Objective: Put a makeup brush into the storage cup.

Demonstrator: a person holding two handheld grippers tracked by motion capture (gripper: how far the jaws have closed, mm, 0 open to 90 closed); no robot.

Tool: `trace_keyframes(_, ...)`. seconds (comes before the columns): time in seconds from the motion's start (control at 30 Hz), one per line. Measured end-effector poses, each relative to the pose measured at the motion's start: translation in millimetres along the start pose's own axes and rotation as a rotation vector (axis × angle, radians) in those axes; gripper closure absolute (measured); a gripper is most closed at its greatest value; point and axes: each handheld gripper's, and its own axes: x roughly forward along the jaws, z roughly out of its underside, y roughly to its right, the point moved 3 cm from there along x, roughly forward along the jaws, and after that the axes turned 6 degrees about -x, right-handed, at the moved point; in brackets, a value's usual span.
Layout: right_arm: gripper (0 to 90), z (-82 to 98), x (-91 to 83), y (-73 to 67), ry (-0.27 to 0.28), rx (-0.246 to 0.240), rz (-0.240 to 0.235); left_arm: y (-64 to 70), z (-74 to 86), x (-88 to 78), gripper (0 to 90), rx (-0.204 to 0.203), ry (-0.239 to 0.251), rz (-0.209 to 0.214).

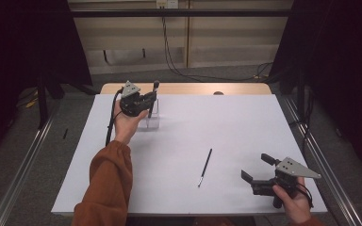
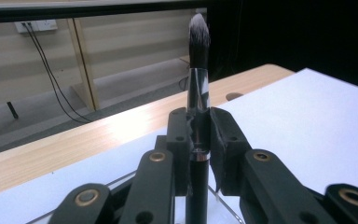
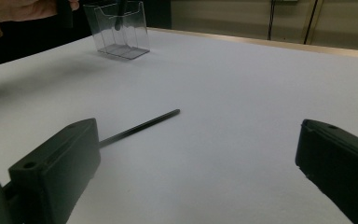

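Makeup brush [image 2: 198,88], upright in the left claw [image 1: 152,100] clamped over the clear holder [image 1: 152,120] upper left, looks mid-placement; next lower and release it, while the right claw [image 1: 256,167] gapes empty near the thin brush [image 1: 205,167].

A white-topped table [image 1: 245,122] with a light wooden far edge stands on a grey floor [image 1: 23,155]. Beyond the table, pale wall panels [image 1: 226,42] carry a socket plate [image 1: 166,4], from which black cables [image 1: 169,52] hang to the floor. Black curtains [image 1: 339,56] flank the table on both sides.
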Motion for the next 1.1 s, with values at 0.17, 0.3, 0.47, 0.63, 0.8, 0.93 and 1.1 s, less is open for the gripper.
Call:
trace_keyframes(0.17,0.0,-0.2,-0.3,-0.6,0.001,0.003,0.0,-2.7,4.9,-1.1,79.2,-0.015,-0.017,-0.001)
trace_keyframes(0.3,0.0,-0.1,-0.1,-0.3,0.001,0.005,0.001,-4.3,8.3,-1.4,79.1,-0.015,-0.03,-0.003)
trace_keyframes(0.47,0.0,-0.2,0.1,-0.5,0.001,0.002,-0.001,-4.0,12.0,-1.0,79.1,-0.031,-0.044,-0.003)
trace_keyframes(0.63,0.0,-0.2,-0.1,-0.5,0.001,0.003,-0.001,-5.6,13.3,-1.6,78.6,-0.043,-0.053,-0.007)
trace_keyframes(0.8,0.0,-0.2,0.0,-0.4,0.001,0.002,-0.001,-7.3,14.2,-1.8,68.2,-0.085,-0.065,-0.007)
trace_keyframes(0.93,0.0,-0.3,-0.1,-0.1,0.005,0.009,0.001,-8.2,13.7,-3.4,61.1,-0.095,-0.053,-0.016)
trace_keyframes(1.1,0.0,-0.4,-0.1,-0.7,0.004,0.007,-0.002,-8.8,12.3,-6.6,46.8,-0.105,-0.027,-0.015)
